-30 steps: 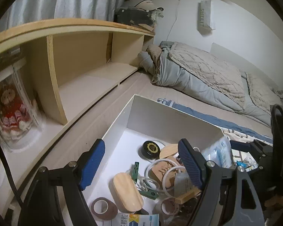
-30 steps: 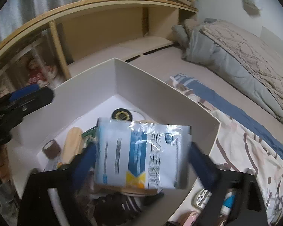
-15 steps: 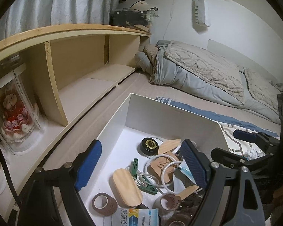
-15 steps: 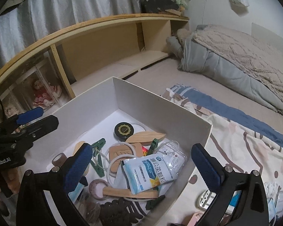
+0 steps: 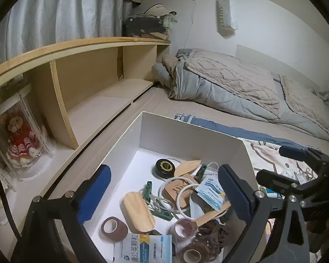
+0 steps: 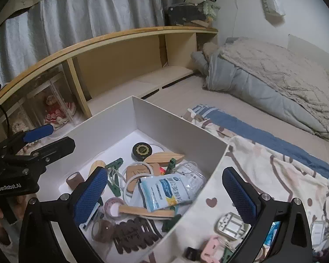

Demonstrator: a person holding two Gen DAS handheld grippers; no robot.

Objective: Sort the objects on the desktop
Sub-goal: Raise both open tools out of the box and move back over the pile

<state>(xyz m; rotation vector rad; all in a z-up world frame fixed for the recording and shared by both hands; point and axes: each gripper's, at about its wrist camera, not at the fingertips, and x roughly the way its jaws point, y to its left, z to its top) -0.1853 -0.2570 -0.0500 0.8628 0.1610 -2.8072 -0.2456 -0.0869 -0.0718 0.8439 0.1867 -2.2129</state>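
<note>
A white open box (image 5: 193, 129) (image 6: 177, 118) sits on the bed, holding several small items. Among them are a black round tin (image 5: 164, 166) (image 6: 142, 150), a brown tape roll (image 5: 113, 226), a wooden oval (image 5: 138, 211) and green clips. A blue-and-white packet (image 6: 166, 190) lies on top of the pile at the box's right side, and a second packet (image 5: 142, 249) lies at the near edge. My left gripper (image 5: 164, 190) hovers above the box, its jaws opening with nothing between them. My right gripper (image 6: 165, 195) is open and holds nothing, spanning the box's right wall.
A patterned cloth (image 6: 263, 166) to the right of the box carries loose items, including a white plastic piece (image 6: 232, 223) and a pink object (image 6: 210, 247). A wooden shelf (image 5: 94, 100) runs along the left, with a doll in a clear case (image 5: 19, 140). Folded bedding (image 5: 230, 83) lies beyond.
The right gripper let go of the blue-and-white packet, which now lies in the box. Both grippers pulled back and up. The left jaws spread wider.
</note>
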